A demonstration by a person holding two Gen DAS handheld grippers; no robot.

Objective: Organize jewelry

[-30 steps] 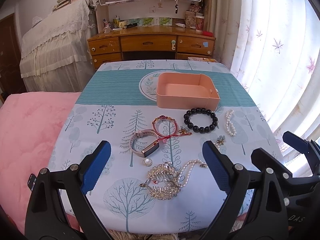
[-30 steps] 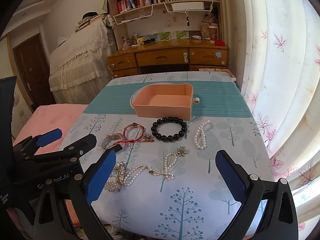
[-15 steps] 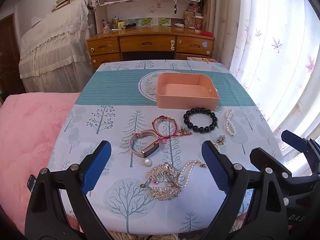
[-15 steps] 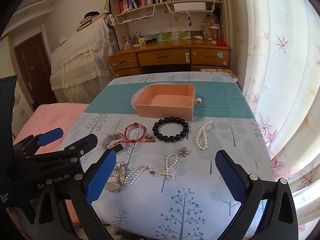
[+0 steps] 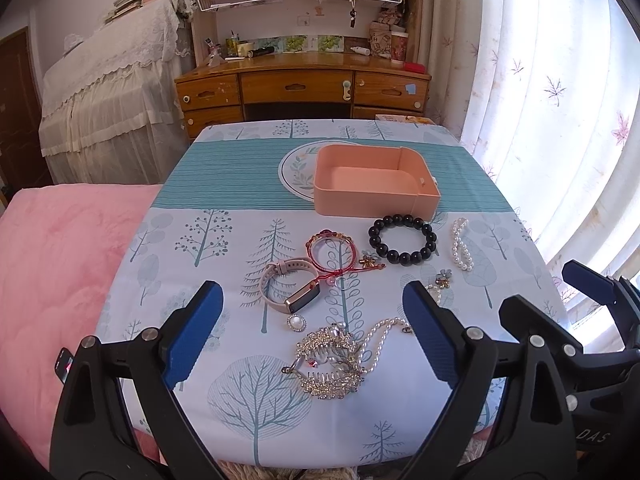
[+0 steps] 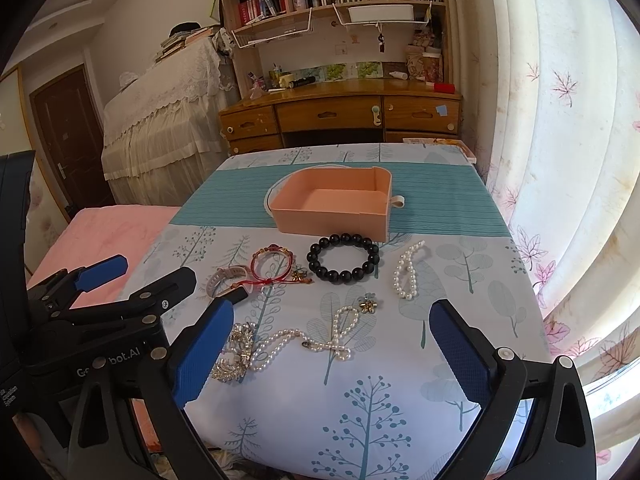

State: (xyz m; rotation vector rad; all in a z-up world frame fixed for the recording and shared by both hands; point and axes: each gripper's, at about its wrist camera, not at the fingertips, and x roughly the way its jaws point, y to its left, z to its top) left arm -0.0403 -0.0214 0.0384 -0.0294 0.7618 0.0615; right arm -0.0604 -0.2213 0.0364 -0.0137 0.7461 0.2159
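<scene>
Left gripper (image 5: 310, 330): fingers spread wide, nothing between them, hovering over the near edge of the table (image 5: 200, 360). Right gripper (image 6: 332, 346): fingers likewise spread wide, empty, over the near right part of the table. The two sit side by side; each shows in the other's view.

Pink box (image 5: 374, 184): open top, nothing seen inside, sits on the teal striped band of the tablecloth at the far middle. Long axis runs left to right across the table; a small pull tab (image 6: 398, 201) sticks out from its right end wall.

Jewelry lies between box and grippers, all on the cloth:
- Black bead bracelet (image 5: 402, 240): just in front of the box's near right corner, lying flat as a ring.
- Short pearl strand (image 5: 460, 249): right of the black bracelet, folded into a loop, long axis running near to far.
- Red cord bracelet (image 5: 331, 249): left of the black bracelet, flat; its cord tail trails toward the near side.
- Watch (image 5: 288, 290): pale strap, near-left of the red bracelet, face toward the near right.
- Round pearl brooch (image 5: 297, 323): just in front of the watch.
- Gold hair comb (image 5: 330, 362): nearest the left gripper, teeth tangled with one end of the long pearl necklace (image 6: 304, 340).
- Long pearl necklace: runs roughly left to right from the comb, with a loop bending away toward a small flower charm (image 6: 368, 304).
</scene>
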